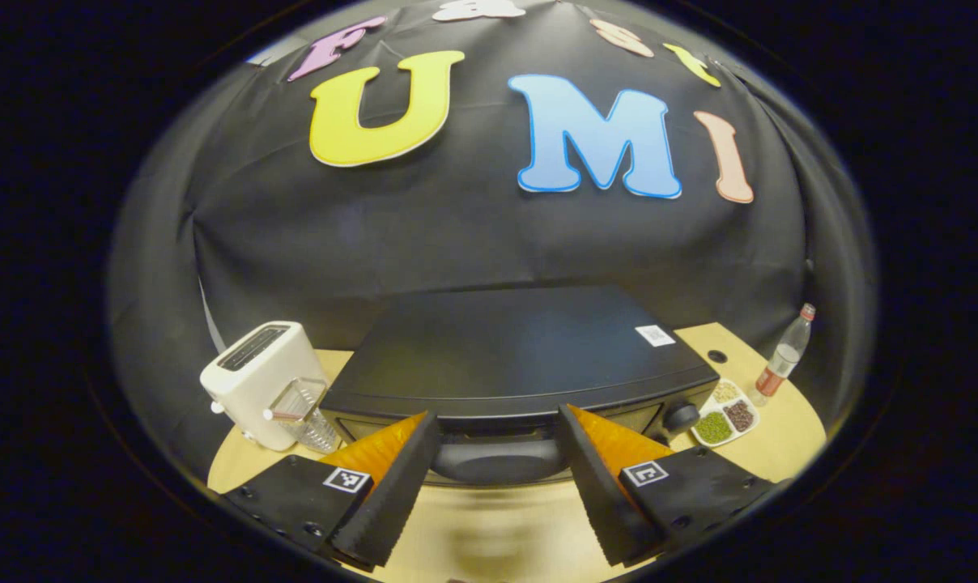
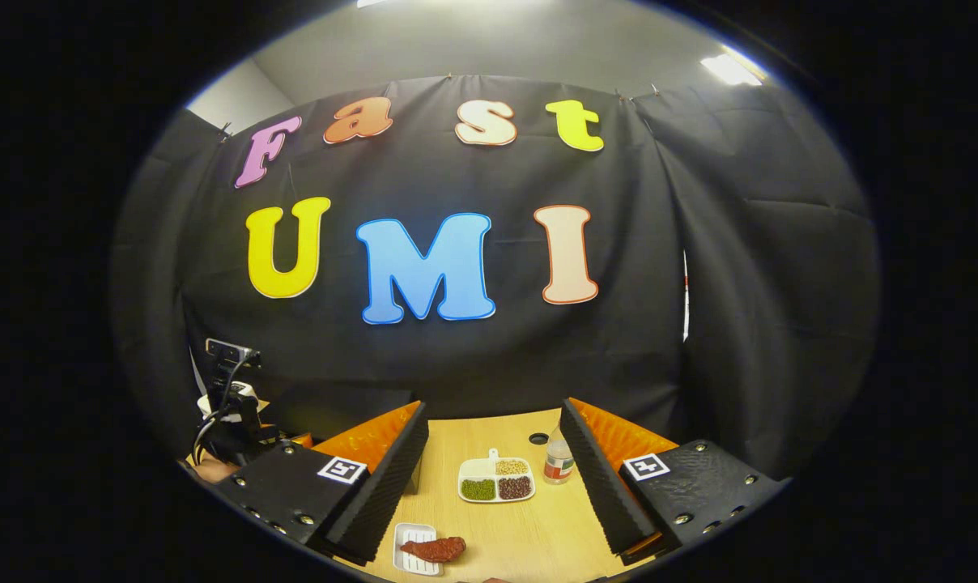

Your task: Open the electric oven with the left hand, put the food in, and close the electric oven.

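Black boxy electric oven (image 1: 521,356) sits on the wooden table (image 1: 489,526) dead ahead, door shut. My left gripper (image 1: 497,453) spreads wide astride its dark handle (image 1: 497,461), I judge to pull. My right gripper (image 2: 493,465) waits wide above the reddish-brown food (image 2: 434,549) on a small white tray (image 2: 414,538).

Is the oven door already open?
No: in the left gripper view the oven door is closed, its handle between the open left gripper fingers.

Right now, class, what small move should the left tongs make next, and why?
Probably ease forward and close on the oven handle: the left tongs are open, straddling it, the oven looks shut, and the food waits on its tray.
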Demonstrator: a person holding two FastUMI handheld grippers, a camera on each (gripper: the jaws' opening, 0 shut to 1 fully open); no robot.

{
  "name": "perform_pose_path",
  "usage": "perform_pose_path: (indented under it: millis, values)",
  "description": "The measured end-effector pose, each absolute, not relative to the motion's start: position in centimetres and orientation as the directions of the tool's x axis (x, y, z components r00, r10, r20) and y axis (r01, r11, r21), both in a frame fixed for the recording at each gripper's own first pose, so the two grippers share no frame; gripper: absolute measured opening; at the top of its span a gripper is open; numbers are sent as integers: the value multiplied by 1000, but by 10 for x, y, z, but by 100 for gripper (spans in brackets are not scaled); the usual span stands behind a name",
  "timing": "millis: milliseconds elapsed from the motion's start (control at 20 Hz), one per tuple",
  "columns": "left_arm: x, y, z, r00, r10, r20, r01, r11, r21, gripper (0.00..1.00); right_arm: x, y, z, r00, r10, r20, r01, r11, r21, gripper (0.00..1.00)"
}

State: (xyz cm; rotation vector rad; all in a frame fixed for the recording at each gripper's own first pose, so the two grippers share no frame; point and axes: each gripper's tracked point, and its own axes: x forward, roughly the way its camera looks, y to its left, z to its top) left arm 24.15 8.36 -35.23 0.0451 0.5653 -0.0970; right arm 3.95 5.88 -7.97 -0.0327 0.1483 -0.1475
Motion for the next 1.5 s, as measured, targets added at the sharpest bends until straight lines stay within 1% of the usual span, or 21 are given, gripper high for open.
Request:
perform_pose_path:
  millis: [50,100,150,250,300,350,400,450,750,1100,1250,1300,1500]
  values:
    - [248,81,-350,855,-80,-512,107,994,24,95,41,61,-79,979,-148,-143,142,989,-49,99]
    - [247,80,-352,850,-84,-521,118,993,32,93,41,63,-80,979,-145,-144,139,989,-53,99]
    - [245,80,-351,854,-81,-514,114,993,32,100,42,65,-80,979,-141,-146,134,989,-56,99]
    - [243,81,-351,853,-79,-516,102,995,17,100,43,70,-80,981,-131,-145,124,991,-57,99]
    - [241,82,-352,852,-77,-517,100,995,16,98,44,71,-78,981,-128,-143,121,991,-57,99]
    - [238,82,-352,851,-77,-519,103,994,21,100,45,73,-77,983,-123,-140,117,992,-54,99]
    - [235,82,-352,851,-77,-520,103,994,23,100,45,75,-76,984,-116,-135,110,993,-51,99]
    - [232,82,-352,850,-77,-521,102,995,18,98,46,76,-76,985,-112,-133,106,993,-54,99]
    - [199,84,-361,842,-76,-534,100,995,17,98,44,83,-80,986,-84,-145,77,996,-49,99]
    - [166,86,-376,821,-80,-565,97,995,1,97,40,83,-81,986,-76,-147,70,996,-47,99]
    - [156,87,-384,812,-81,-578,100,995,0,97,42,83,-83,986,-72,-153,65,997,-48,99]
    - [152,86,-387,809,-80,-583,101,995,4,100,42,83,-84,985,-70,-156,63,997,-48,99]
    - [137,84,-400,781,-87,-619,127,992,20,100,43,83,-87,984,-63,-165,55,997,-49,99]
